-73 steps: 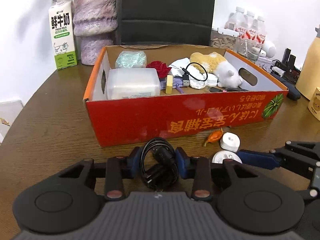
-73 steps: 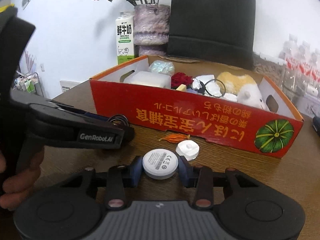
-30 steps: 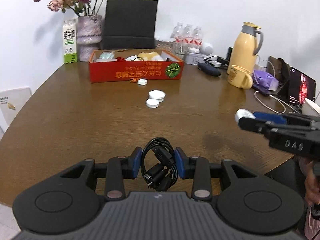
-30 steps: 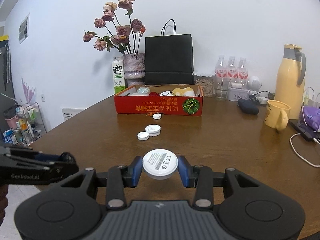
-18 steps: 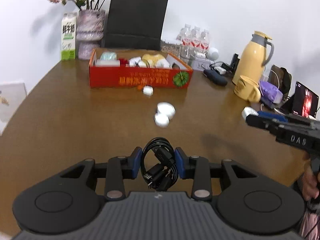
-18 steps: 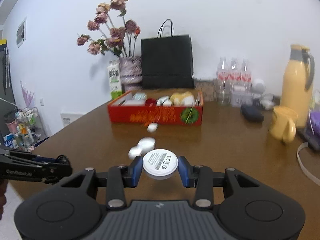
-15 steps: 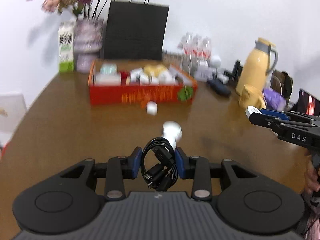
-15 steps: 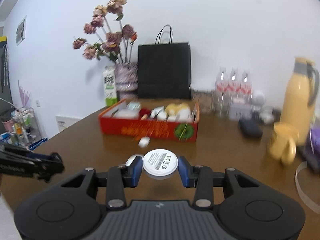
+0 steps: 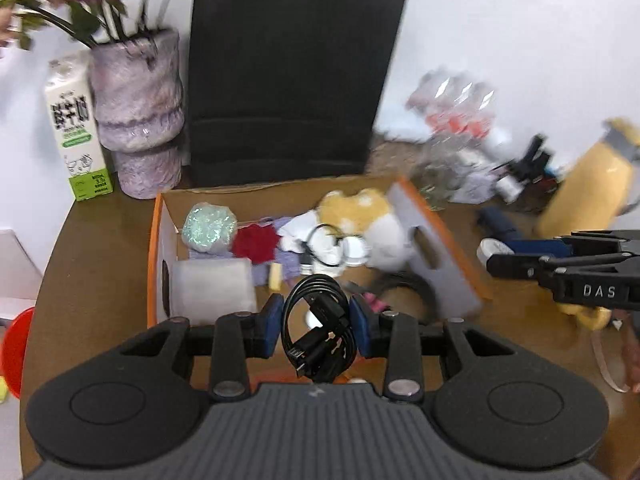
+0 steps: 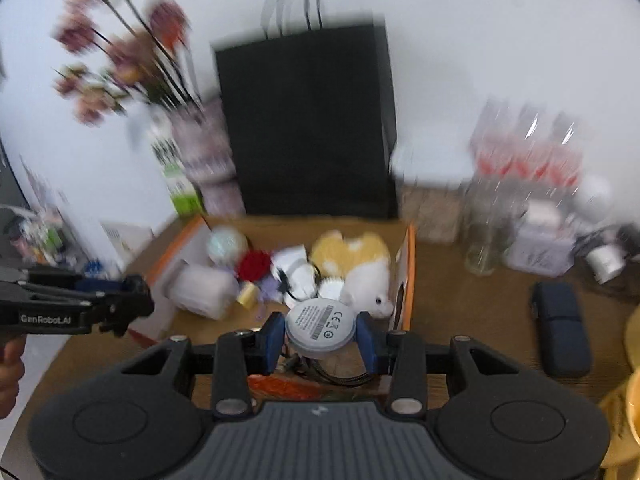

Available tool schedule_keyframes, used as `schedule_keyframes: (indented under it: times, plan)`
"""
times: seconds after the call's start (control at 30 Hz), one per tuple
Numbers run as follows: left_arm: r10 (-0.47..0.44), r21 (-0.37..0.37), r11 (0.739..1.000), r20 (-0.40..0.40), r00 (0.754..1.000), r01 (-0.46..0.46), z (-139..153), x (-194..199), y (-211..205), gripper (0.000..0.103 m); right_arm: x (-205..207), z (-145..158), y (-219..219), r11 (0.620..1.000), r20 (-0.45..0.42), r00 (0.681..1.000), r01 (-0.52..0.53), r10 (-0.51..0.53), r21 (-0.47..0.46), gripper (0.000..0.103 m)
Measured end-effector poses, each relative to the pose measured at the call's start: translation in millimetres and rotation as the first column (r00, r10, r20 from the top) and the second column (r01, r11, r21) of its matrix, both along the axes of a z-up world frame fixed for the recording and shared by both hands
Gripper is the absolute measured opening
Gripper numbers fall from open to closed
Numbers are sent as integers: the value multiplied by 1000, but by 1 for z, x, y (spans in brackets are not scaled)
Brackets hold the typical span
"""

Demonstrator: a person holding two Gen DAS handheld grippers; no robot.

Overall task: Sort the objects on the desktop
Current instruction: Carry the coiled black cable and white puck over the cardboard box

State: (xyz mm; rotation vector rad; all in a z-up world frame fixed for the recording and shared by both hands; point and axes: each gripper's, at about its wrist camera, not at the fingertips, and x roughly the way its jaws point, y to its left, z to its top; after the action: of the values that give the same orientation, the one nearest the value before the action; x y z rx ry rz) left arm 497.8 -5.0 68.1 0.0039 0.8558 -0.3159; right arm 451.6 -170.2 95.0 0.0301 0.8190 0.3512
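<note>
My left gripper (image 9: pixel 318 326) is shut on a coiled black cable (image 9: pixel 318 330) and holds it above the near part of the red cardboard box (image 9: pixel 154 248). My right gripper (image 10: pixel 320 336) is shut on a round white disc (image 10: pixel 320 330) with a printed label, above the box's near right part (image 10: pixel 409 276). The box holds a yellow-and-white plush toy (image 9: pixel 368 224), a red fabric flower (image 9: pixel 256 240), a white block (image 9: pixel 214 288) and a glittery ball (image 9: pixel 210 230). The right gripper also shows in the left wrist view (image 9: pixel 494 254), the left one in the right wrist view (image 10: pixel 132 300).
A black paper bag (image 9: pixel 292 80), a purple vase (image 9: pixel 138 112) and a milk carton (image 9: pixel 76 128) stand behind the box. Water bottles (image 10: pixel 524 160), a dark case (image 10: pixel 560 328) and a yellow flask (image 9: pixel 592 188) are on the right of the brown table (image 9: pixel 92 264).
Both grippers have moved fast forward from the table's near side to above the box, still holding the cable and the disc. The view is blurred by motion.
</note>
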Motion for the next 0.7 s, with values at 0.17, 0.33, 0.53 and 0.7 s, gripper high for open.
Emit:
schedule_keyframes:
  times: [0.17,0.33,0.53,0.7]
  plan:
    - [36,95,995,-168,985,-20,-57,55,-10,37,60,-55,24,993,-166,985,19,-38,-113,38]
    - [55,119,993,-225,973,-29,-89,75,-4,38,81,-95,38,987,-249,967,5,-45,-162,38]
    - [70,117,992,-246,967,-42,-91,85,-3,47,91,-106,53,975,-270,961,-8,-54,-222,54]
    - [80,92,994,-221,972,-61,-70,81,-1,50,91,-88,45,980,-246,966,31,-80,-196,58]
